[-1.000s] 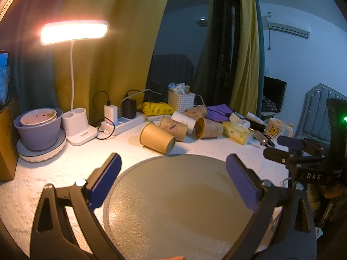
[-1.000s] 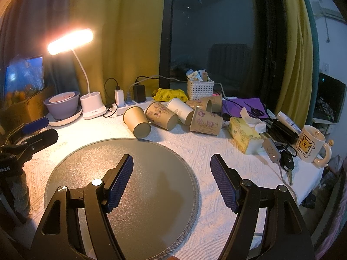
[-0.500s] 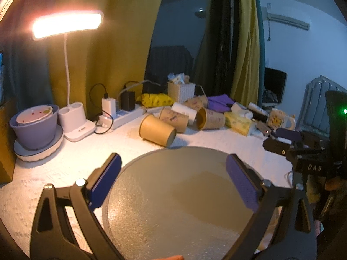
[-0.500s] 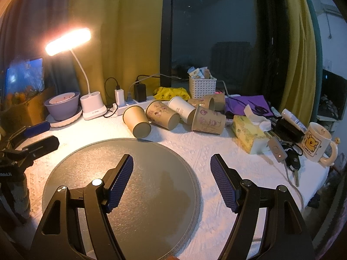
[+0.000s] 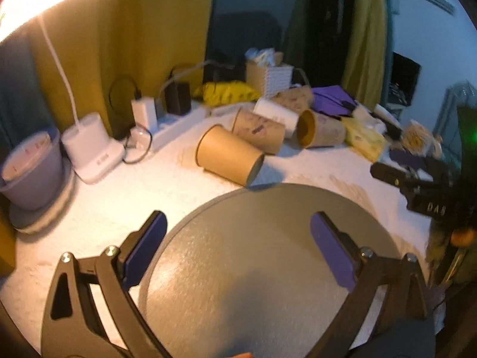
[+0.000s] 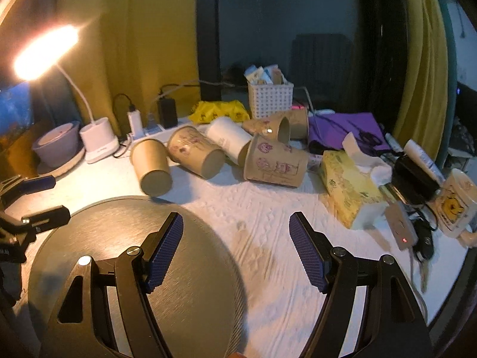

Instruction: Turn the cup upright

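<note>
Now plain cup (image 5: 228, 157) lies sideways at mat (image 5: 268, 268) rim.

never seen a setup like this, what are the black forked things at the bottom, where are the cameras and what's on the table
Each picture comes from a camera riding on a hand-held grasping tool, looking out along its two fingers. One shows the left tool, the other the right tool; both are open and hold nothing. On the white tablecloth lies a round grey mat, and behind it paper cups on their sides, the nearest a plain brown cup. Further off are a lit desk lamp, a tissue box and a mug.
</note>
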The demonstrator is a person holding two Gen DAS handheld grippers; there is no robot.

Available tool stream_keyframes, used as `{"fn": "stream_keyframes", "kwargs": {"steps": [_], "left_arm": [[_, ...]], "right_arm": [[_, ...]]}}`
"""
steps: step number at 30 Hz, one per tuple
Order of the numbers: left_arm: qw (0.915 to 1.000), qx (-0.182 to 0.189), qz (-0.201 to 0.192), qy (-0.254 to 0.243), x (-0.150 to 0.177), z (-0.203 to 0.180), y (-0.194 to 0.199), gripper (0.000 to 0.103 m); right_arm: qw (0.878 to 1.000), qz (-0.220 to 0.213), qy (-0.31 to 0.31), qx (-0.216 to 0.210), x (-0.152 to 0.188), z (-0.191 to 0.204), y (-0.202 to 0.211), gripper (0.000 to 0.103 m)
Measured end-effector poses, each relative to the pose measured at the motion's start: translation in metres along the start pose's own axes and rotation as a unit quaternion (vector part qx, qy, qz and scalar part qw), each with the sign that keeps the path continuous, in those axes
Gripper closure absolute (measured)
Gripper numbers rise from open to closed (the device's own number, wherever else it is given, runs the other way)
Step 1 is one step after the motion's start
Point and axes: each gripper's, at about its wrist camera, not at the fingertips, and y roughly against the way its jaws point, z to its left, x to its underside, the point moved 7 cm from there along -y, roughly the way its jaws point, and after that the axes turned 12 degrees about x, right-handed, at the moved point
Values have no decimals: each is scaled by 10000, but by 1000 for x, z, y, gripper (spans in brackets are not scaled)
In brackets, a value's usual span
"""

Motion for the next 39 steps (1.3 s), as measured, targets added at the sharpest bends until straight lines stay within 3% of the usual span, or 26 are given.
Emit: {"fn": "stream_keyframes", "kwargs": {"steps": [5,13,25,30,33,39], "left_arm": [[9980,78,178,609,-22,18,-33,5],[9959,-30,401,806,-57,23,-87,5],[9903,-152,842,1098,-62,42,-149,6],[9847,18,1123,1330,-53,52,-164,33],[9855,29,1079,1310,-52,53,-161,39],[9864,209,937,1338,-51,54,-141,40]], "right_arm": [[9997,211,57,-107,-10,-7,-32,26],[9987,508,24,-102,-28,-17,-71,26],[9980,607,-172,-90,-37,-33,-88,26],[9979,628,-131,-76,-36,-30,-88,26],[9980,618,-123,-57,-36,-28,-84,26],[9984,551,-85,-31,-35,-20,-67,26]]}}
